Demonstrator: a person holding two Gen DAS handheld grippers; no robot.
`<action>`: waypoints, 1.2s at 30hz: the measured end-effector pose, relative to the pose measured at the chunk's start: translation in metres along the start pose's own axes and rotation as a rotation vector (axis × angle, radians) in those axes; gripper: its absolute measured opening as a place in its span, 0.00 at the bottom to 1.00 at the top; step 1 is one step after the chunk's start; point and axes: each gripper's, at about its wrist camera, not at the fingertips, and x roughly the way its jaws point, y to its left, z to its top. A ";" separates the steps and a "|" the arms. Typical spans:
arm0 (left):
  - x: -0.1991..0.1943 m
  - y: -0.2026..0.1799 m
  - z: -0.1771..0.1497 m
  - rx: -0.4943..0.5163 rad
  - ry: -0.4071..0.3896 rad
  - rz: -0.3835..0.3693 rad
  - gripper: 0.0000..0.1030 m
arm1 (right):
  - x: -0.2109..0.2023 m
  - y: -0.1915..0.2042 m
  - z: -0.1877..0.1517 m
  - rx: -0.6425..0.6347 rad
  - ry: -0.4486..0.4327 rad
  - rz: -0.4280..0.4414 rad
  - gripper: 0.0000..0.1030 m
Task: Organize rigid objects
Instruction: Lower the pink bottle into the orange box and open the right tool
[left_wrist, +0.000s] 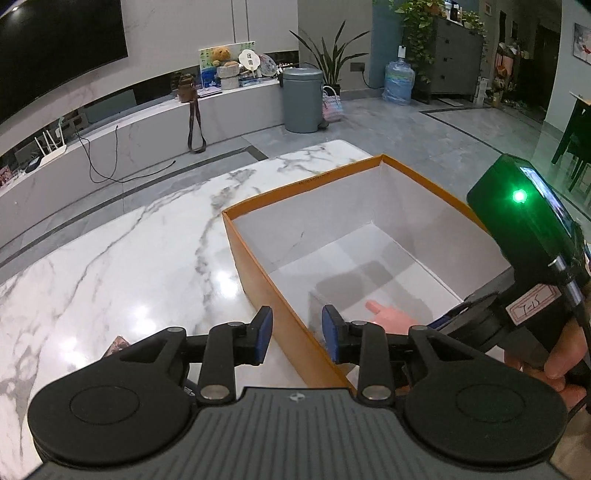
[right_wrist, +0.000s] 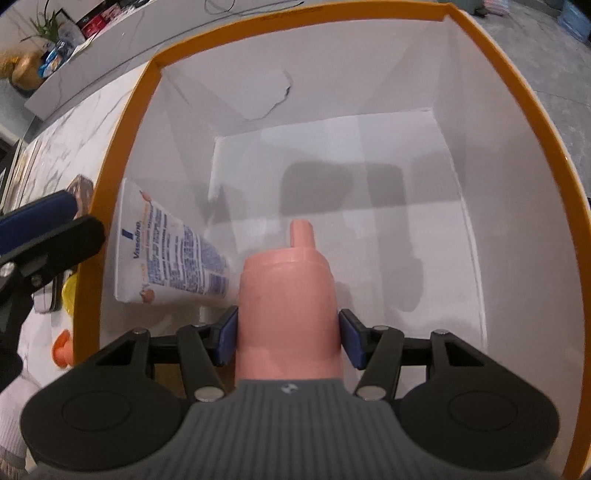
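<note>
The right gripper (right_wrist: 288, 334) is clamped on a pink bottle (right_wrist: 286, 306), its blue pads pressed to the bottle's two sides. The bottle's lower end is hidden under the gripper body, so its full length cannot be told. Its long axis runs straight ahead along the fingers, and its narrow spout points away from the gripper and down into the orange box (right_wrist: 517, 92). The bottle hangs above the box's white floor, inside the walls.

To the left of the right gripper a white Vaseline tube (right_wrist: 166, 254) lies against the box's left wall. Its flat crimped end is up toward the rim, and its long axis slants down to the right. Its cap end is hidden behind the pink bottle.

The left gripper (left_wrist: 297, 338) holds nothing; its jaws are as closed as they go, though a gap shows between the pads. It hovers over the near left wall of the box, one finger outside over the marble surface (left_wrist: 129, 258), one inside. Ahead and right of it only the spout tip of the pink bottle shows; the rest is hidden behind its finger. Further right, the right gripper's dark body with a green light is cut off by the frame edge
</note>
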 end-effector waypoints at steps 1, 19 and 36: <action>0.000 0.000 -0.001 -0.003 0.000 -0.001 0.37 | 0.000 0.001 0.000 -0.004 0.000 -0.003 0.55; 0.000 0.001 -0.008 -0.011 0.015 -0.006 0.38 | -0.012 0.007 -0.006 -0.060 -0.049 -0.042 0.52; -0.027 0.005 -0.010 0.002 -0.012 0.006 0.38 | -0.038 0.025 -0.012 -0.106 -0.117 -0.057 0.50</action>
